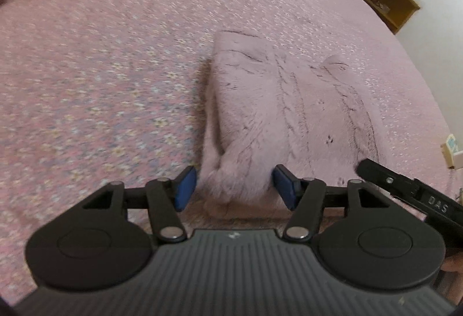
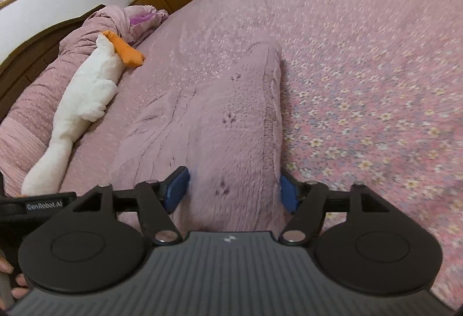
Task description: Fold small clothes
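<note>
Fold looks just laid: garment [image 1: 277, 107] sits doubled mid-frame, left gripper [image 1: 231, 187] and right gripper [image 2: 231, 188] both spread, straddling fuzzy edges, not pinching. Next: back off, regrip for another fold.

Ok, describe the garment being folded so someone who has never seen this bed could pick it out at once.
Start from the big bed under its pink floral bedspread. Near its front edge, right before both grippers, lies the fluffy lilac garment, partly folded into a long strip. The bedspread is flat with printed flowers, and the white plush toy lies over by the rumpled duvet; the garment alone is furry, plain pale lilac, with tiny dark paw prints.
</note>
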`<state>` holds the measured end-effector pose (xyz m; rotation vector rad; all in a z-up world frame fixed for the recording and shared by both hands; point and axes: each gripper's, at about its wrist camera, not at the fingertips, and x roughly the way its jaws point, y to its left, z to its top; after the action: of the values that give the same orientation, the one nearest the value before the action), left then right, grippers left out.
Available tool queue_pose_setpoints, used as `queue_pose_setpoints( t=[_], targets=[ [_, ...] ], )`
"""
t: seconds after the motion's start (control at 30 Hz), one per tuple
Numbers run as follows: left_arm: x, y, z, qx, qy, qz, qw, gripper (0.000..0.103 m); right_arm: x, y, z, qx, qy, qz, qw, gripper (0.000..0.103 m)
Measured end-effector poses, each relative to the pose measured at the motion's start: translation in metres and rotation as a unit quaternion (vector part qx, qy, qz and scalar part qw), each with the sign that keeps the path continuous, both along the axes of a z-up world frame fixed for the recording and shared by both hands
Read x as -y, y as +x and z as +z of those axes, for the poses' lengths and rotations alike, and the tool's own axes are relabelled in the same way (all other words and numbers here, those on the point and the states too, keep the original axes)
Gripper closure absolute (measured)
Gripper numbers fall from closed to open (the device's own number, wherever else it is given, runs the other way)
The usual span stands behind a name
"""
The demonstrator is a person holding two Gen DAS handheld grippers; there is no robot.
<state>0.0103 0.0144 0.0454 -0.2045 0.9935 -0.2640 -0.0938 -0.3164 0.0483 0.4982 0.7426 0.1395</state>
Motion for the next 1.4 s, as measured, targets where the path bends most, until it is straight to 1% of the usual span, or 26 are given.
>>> queue_pose_setpoints(
  t=[0.1, 0.17, 0.27, 0.37, 0.43, 0.5, 0.57, 0.67, 0.83, 1.0, 1.07, 1.13, 1.17, 1.2, 1.27, 1.33, 1.4],
  targets=[
    [-0.001, -0.017, 0.01, 0.014, 0.027, 0.006, 0.9995, 0.042, -0.005, -0.018, 0.006, 0.003, -0.026, -0.003, 1.0, 0.025],
    [-0.001, -0.026, 0.013, 0.02, 0.04, 0.006, 0.999, 0.041, -0.008, -0.029, 0.009, 0.007, -0.037, -0.003, 0.999, 0.02],
    [-0.001, -0.039, 0.013, 0.024, 0.058, 0.005, 0.998, 0.034, -0.013, -0.049, 0.014, 0.017, -0.054, -0.005, 0.998, 0.013],
    [0.005, -0.054, 0.01, 0.025, 0.072, 0.001, 0.9971, 0.033, -0.017, -0.068, 0.017, 0.029, -0.066, -0.011, 0.997, 0.009],
    [0.009, -0.061, 0.006, 0.025, 0.078, 0.0, 0.9966, 0.029, -0.02, -0.075, 0.017, 0.027, -0.067, -0.01, 0.997, 0.007],
    [0.014, -0.063, 0.001, 0.027, 0.086, -0.002, 0.9959, 0.028, -0.023, -0.083, 0.015, 0.023, -0.07, -0.008, 0.997, 0.006],
    [0.018, -0.07, -0.002, 0.031, 0.098, 0.004, 0.9947, 0.028, -0.027, -0.088, 0.012, 0.018, -0.083, -0.004, 0.996, 0.003],
    [0.019, -0.072, -0.007, 0.032, 0.109, 0.017, 0.9934, 0.028, -0.041, -0.095, 0.005, 0.008, -0.117, 0.0, 0.993, 0.002],
    [0.019, -0.074, -0.021, 0.026, 0.118, 0.035, 0.9921, 0.028, -0.053, -0.093, -0.008, -0.015, -0.152, 0.002, 0.988, 0.0],
    [0.029, -0.074, -0.034, 0.021, 0.143, 0.028, 0.9892, 0.028, -0.052, -0.087, -0.019, -0.043, -0.163, -0.009, 0.986, 0.0],
    [0.033, -0.075, -0.038, 0.026, 0.156, 0.025, 0.987, 0.028, -0.049, -0.084, -0.023, -0.047, -0.163, -0.014, 0.985, 0.0],
    [0.04, -0.076, -0.04, 0.03, 0.171, 0.018, 0.9847, 0.025, -0.049, -0.083, -0.026, -0.054, -0.166, -0.016, 0.984, 0.0],
    [0.042, -0.075, -0.04, 0.029, 0.172, 0.015, 0.9846, 0.019, -0.05, -0.082, -0.027, -0.056, -0.169, -0.015, 0.984, 0.0],
    [0.043, -0.075, -0.041, 0.024, 0.171, 0.014, 0.9849, 0.016, -0.051, -0.081, -0.029, -0.058, -0.174, -0.014, 0.983, 0.0],
    [0.044, -0.074, -0.042, 0.026, 0.173, 0.014, 0.9845, 0.016, -0.054, -0.08, -0.031, -0.062, -0.183, -0.013, 0.981, 0.0],
    [0.043, -0.072, -0.044, 0.026, 0.174, 0.016, 0.9843, 0.012, -0.055, -0.079, -0.033, -0.064, -0.187, -0.013, 0.98, 0.0],
    [0.042, -0.071, -0.045, 0.024, 0.175, 0.022, 0.984, 0.006, -0.057, -0.077, -0.036, -0.066, -0.191, -0.013, 0.979, 0.0]
  ],
)
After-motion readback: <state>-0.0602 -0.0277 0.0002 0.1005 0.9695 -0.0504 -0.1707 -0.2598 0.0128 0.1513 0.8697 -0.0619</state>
